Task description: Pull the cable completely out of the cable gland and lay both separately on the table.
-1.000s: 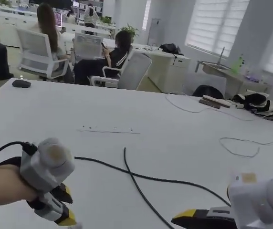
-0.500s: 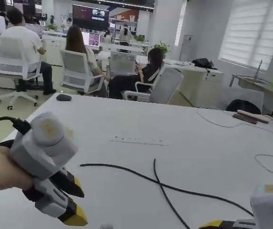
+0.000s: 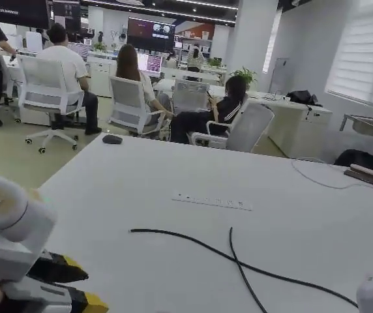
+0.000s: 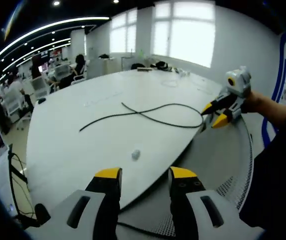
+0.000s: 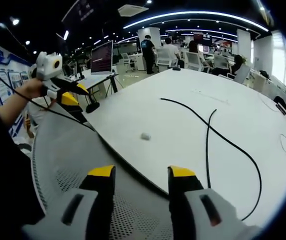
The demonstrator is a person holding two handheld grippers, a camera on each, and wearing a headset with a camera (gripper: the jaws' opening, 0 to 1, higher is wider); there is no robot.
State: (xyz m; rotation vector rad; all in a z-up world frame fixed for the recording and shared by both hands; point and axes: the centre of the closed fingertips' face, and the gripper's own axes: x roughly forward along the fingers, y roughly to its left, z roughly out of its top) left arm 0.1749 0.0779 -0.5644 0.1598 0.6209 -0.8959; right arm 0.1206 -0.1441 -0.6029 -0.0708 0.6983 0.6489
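Black cable (image 3: 238, 263) (image 4: 143, 114) (image 5: 208, 123) lies crossed over itself on your white desk (image 3: 173, 176) (image 4: 73, 145). The small grey cable gland (image 4: 136, 154) (image 5: 145, 135) sits apart from it, near the desk edge. Your left gripper (image 4: 139, 175) and right gripper (image 5: 135, 172) hover short of that edge, fingers apart and empty.

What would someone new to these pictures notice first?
A long black cable lies looped and crossed over itself on the white table. A small grey cable gland lies apart from it, nearer the table's edge. The left tool and right tool are both open and empty, short of that edge.
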